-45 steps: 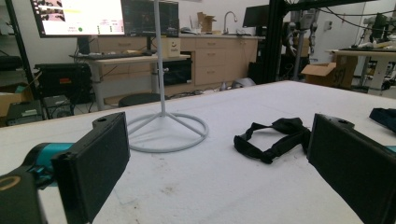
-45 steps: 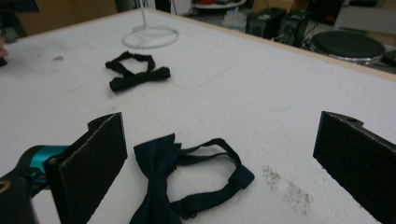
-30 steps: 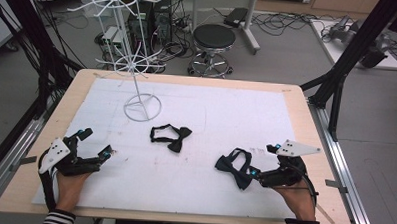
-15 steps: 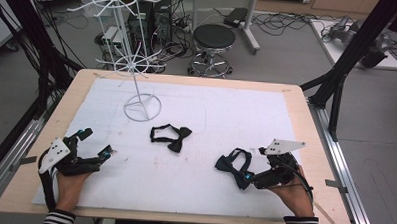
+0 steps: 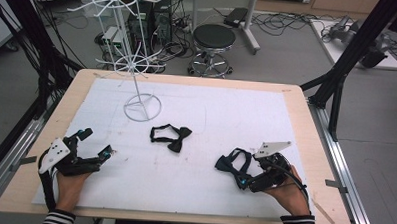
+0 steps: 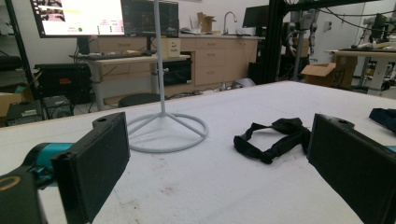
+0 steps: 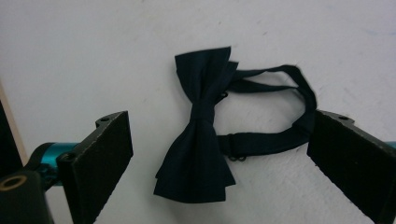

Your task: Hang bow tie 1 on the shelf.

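Bow ties: we count two | right tongs (image 5: 234,174) gaping, empty, navy bow tie (image 7: 201,135) between jaws | left tongs (image 5: 96,144) gaping, empty, black bow tie (image 5: 169,136) ahead | one wire stand (image 5: 133,69) on tabletop (image 5: 296,108)

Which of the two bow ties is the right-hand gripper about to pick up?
The dark blue bow tie, lying between the open jaws of the right gripper. The black bow tie lies apart in the middle of the table, nearer the white wire stand.
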{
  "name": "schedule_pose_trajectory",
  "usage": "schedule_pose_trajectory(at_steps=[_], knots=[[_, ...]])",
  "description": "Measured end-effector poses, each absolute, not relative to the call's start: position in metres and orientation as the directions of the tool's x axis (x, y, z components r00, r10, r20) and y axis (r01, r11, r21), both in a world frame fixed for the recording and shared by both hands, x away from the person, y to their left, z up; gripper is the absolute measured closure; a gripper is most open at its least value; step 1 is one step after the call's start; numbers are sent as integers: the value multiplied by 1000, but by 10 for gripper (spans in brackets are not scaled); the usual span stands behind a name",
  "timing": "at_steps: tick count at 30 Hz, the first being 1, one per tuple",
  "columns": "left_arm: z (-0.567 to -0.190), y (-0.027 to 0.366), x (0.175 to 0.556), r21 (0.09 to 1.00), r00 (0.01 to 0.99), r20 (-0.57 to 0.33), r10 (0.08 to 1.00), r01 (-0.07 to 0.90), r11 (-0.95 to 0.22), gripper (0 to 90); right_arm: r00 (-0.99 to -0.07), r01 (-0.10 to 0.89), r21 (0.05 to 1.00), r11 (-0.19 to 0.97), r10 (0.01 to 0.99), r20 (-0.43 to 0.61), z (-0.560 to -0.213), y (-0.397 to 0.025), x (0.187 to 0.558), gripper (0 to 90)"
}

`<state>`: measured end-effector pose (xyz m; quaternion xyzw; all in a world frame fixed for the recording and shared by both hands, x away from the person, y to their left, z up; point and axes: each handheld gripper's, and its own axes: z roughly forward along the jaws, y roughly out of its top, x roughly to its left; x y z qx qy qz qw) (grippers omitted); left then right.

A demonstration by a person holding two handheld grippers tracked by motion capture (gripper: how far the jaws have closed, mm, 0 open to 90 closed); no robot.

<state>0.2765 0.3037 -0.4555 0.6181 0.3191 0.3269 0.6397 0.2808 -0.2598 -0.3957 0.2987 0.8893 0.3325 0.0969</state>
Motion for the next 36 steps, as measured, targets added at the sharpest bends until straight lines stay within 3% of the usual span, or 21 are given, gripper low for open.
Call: schedule_pose_trajectory(at_steps=[5, 14, 36], knots=[[-455, 304, 277, 999, 583, -5, 813, -24, 23, 63, -820, 463, 616, 638, 571, 25, -401, -256, 280, 174], [-455, 303, 276, 1000, 583, -4, 813, -23, 21, 63, -817, 489, 573, 657, 575, 37, -406, -253, 280, 187], [-455, 303, 276, 999, 582, -5, 813, -23, 22, 63, -829, 510, 497, 702, 555, 67, -415, -248, 285, 450]])
